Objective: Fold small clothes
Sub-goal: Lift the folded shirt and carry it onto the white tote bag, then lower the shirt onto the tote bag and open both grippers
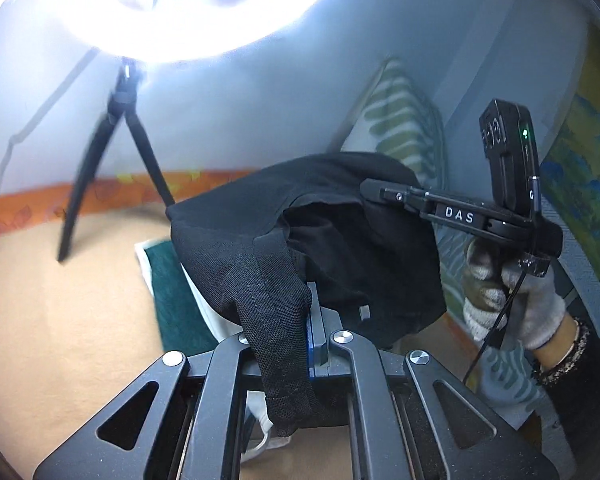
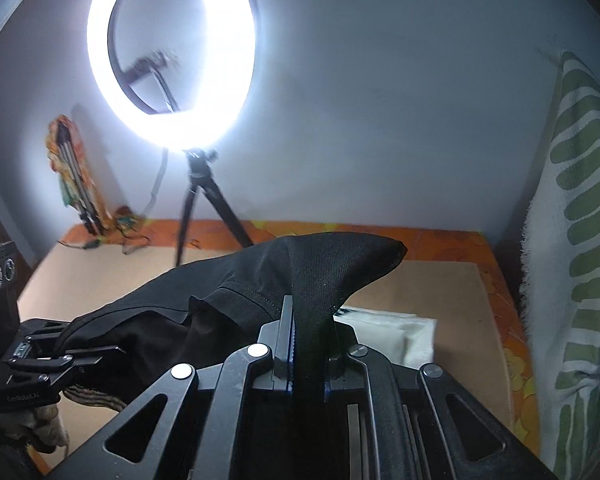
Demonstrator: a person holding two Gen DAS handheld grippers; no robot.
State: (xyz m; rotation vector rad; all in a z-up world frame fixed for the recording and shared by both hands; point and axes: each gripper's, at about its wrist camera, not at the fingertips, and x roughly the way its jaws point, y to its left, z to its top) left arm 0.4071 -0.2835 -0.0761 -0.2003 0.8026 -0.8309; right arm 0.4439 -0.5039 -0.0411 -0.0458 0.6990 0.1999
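A black garment [image 1: 340, 216] with a mesh part hangs in the air, stretched between both grippers above the tan surface [image 1: 60, 320]. In the left wrist view my left gripper [image 1: 315, 308] is shut on its near edge, and the mesh drapes over the fingers. My right gripper [image 1: 376, 193], held by a gloved hand [image 1: 508, 300], pinches the far right edge. In the right wrist view the right gripper [image 2: 294, 316] is shut on a fold of the black garment [image 2: 300, 268]. The left gripper [image 2: 70, 346] grips the other end at the lower left.
A stack of folded clothes, green and white [image 1: 172, 292], lies on the surface under the garment; its white cloth [image 2: 392, 332] shows to the right. A lit ring light [image 2: 172, 56] on a tripod [image 2: 204, 208] stands at the back. A green-striped pillow [image 2: 580, 240] leans at the right.
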